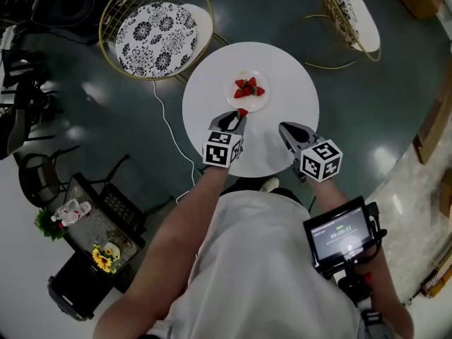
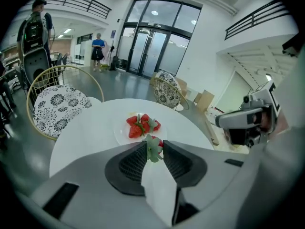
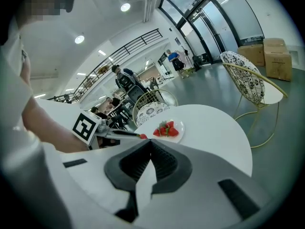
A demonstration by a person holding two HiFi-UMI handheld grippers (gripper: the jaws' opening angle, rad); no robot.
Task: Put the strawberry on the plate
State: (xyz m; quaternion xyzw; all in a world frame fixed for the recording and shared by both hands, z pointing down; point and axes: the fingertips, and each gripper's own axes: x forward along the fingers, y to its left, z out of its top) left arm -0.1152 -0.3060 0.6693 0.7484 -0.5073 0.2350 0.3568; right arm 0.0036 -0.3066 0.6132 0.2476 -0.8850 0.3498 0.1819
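**Risking a drop short of the plate (image 1: 260, 78)**

The strawberry (image 1: 242, 111) is pinched at the tips of the left gripper (image 1: 240, 116), just beside the plate. The right gripper (image 1: 283, 128) is pressed together, empty. So shallow a hold could be lost over the table (image 1: 212, 83).

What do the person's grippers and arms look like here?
Both the left gripper and right gripper have pale grey shells, dark ribbed pads and a cube of black-and-white square markers. The forearms are bare; the top is white.
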